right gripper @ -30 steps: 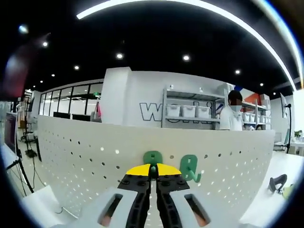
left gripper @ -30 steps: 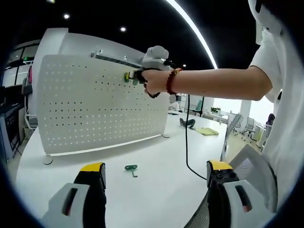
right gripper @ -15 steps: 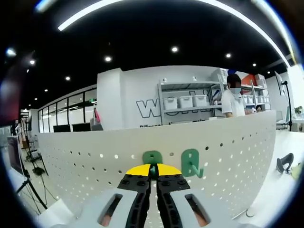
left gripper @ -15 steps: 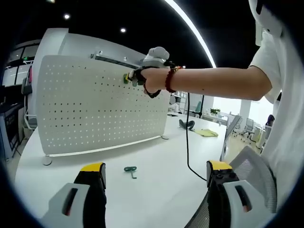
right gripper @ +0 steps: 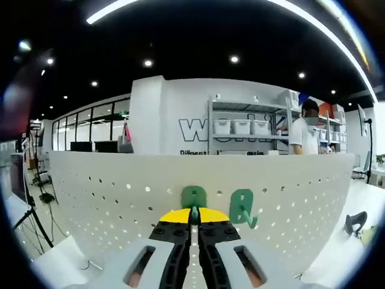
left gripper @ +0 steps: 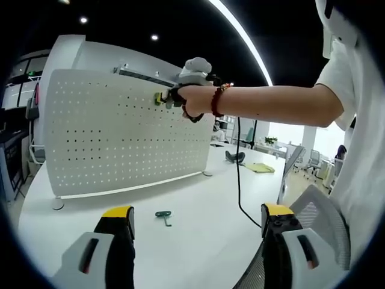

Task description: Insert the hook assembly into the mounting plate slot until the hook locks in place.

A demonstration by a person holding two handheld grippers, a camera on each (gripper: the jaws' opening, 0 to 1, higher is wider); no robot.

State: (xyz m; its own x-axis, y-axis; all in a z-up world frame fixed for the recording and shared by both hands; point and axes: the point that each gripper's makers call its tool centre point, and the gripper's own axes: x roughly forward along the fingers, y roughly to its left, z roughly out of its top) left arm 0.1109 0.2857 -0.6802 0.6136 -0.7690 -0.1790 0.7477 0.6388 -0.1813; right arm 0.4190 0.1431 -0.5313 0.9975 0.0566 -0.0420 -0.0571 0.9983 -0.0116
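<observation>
One hook (right gripper: pixel 194 198) stays pinched against pegboard (right gripper: pixel 108 198).

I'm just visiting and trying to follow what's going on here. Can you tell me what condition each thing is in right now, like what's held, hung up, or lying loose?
Right gripper: shut on a green hook, pressed at the board.
Green hook: held against the pegboard's upper rows.
Second green hook: already hanging on the pegboard.
Pegboard: standing upright on the table.
Loose hook: lying on the table.
Left gripper: open, holding nothing.
</observation>
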